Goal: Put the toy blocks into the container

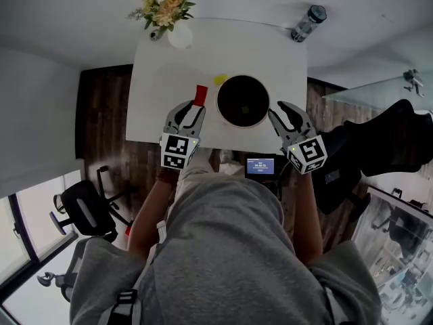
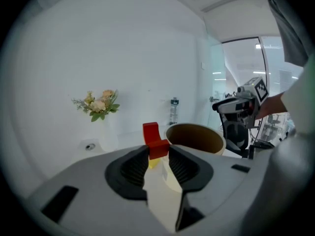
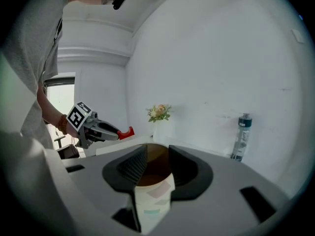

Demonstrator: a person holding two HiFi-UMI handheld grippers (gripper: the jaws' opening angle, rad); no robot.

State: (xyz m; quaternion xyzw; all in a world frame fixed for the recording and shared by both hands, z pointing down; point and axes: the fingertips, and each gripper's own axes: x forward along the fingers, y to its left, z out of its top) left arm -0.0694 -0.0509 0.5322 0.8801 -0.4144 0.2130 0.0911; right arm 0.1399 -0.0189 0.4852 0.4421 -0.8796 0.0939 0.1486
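A red angular block [image 1: 201,93] [image 2: 153,136] sits pinched between the tips of my left gripper [image 1: 194,107] [image 2: 158,154], held just above the white table [image 1: 155,107] left of the container. The round white container [image 1: 218,101] [image 2: 217,144] has a dark inside with a small yellowish piece [image 1: 245,109] at its bottom. A yellow block [image 1: 220,80] [image 2: 153,163] lies on the table by its far-left rim. My right gripper [image 1: 281,112] [image 3: 157,156] stands open at the container's right wall [image 3: 153,200], which fills the gap between its jaws.
A white vase of flowers [image 1: 177,31] [image 2: 98,107] and a small round object [image 1: 155,35] stand at the table's far left. A water bottle [image 1: 308,22] [image 3: 241,136] stands at the far right corner. A small screen device [image 1: 260,166] hangs below the near edge; office chairs [image 1: 81,208] flank the table.
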